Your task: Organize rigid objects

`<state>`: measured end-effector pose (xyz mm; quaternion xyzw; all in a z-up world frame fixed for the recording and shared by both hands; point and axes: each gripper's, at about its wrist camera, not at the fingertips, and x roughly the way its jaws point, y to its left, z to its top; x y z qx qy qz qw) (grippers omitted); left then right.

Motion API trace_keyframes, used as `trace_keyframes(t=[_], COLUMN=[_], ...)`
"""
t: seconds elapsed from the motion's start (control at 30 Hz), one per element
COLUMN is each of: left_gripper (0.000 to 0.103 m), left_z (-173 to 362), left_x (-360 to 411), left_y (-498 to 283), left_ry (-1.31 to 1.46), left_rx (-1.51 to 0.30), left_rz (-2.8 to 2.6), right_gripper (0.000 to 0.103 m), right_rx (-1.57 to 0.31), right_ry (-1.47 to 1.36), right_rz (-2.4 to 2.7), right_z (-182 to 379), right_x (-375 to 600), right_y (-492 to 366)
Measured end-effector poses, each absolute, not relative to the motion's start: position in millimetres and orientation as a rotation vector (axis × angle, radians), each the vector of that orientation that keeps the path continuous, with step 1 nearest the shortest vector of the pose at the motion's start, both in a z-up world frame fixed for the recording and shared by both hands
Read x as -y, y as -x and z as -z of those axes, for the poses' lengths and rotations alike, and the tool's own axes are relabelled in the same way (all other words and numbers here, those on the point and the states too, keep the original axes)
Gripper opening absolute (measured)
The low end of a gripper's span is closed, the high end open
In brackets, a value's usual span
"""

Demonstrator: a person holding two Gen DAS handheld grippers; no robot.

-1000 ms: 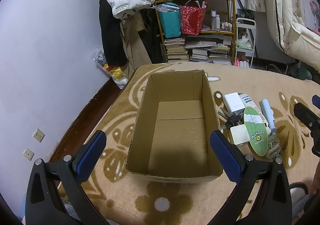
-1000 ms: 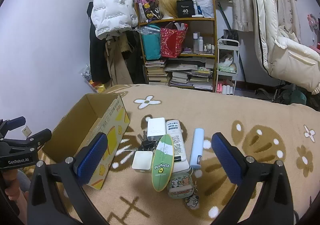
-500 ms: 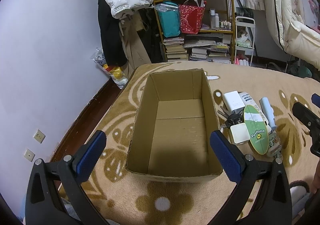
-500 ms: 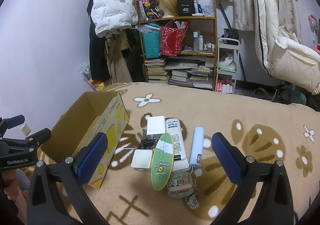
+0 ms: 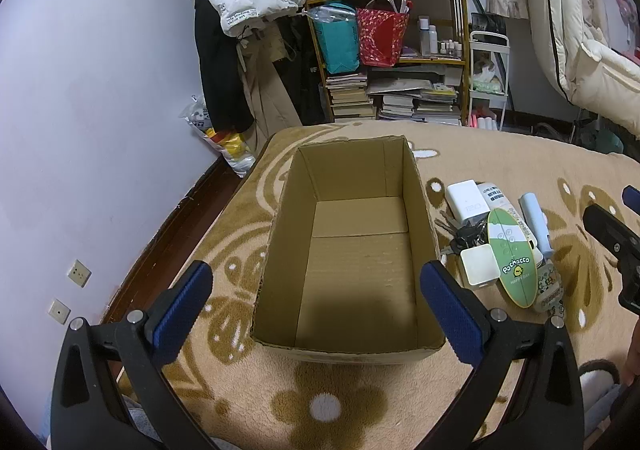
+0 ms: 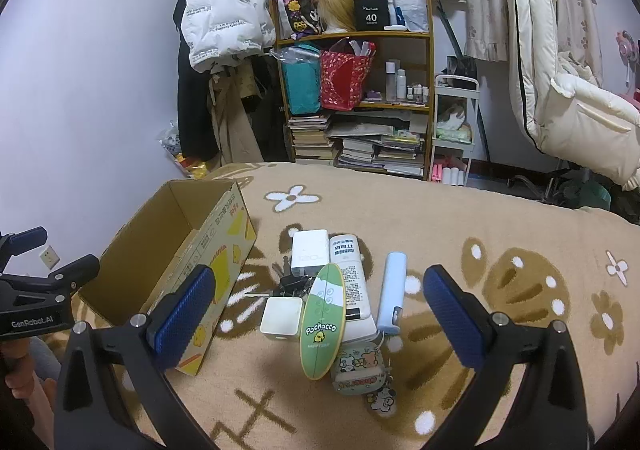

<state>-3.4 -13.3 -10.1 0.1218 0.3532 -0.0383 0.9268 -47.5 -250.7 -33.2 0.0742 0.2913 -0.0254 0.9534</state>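
**Cardboard box bare inside, small items laid out beside it**

Cardboard box [image 5: 352, 250] sits on the flowered blanket [image 5: 248, 402] in the left wrist view, nothing inside it; the left gripper [image 5: 316, 306] hangs above its near end, jaws spread wide and holding nothing.

Right wrist view: the right gripper [image 6: 316, 310] is likewise released and bare above a tight cluster just right of the box: white charger [image 6: 309, 257], keys [image 6: 290, 284], white square case [image 6: 281, 318], green Pochacco board [image 6: 323, 320], white tube [image 6: 352, 286], pale blue stick [image 6: 392, 298].
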Motion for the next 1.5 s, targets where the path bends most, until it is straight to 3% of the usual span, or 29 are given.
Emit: trace_keyframes(t=[0.9, 1.5], left_gripper=[0.102, 0.102], left_z=[15.7, 22.1], left_x=[11.9, -4.5], left_y=[3.0, -46.9], left_ry=[-0.252, -0.189], left_rx=[-0.747, -0.874], left_rz=[0.087, 0.01], right_gripper=[0.103, 0.103], right_rx=[-0.612, -0.745], right_ry=[-0.11, -0.093], right_rz=[0.046, 0.051], right_z=[35.9, 40.2], right_x=[246.3, 272.9], right_y=[48.4, 9.0])
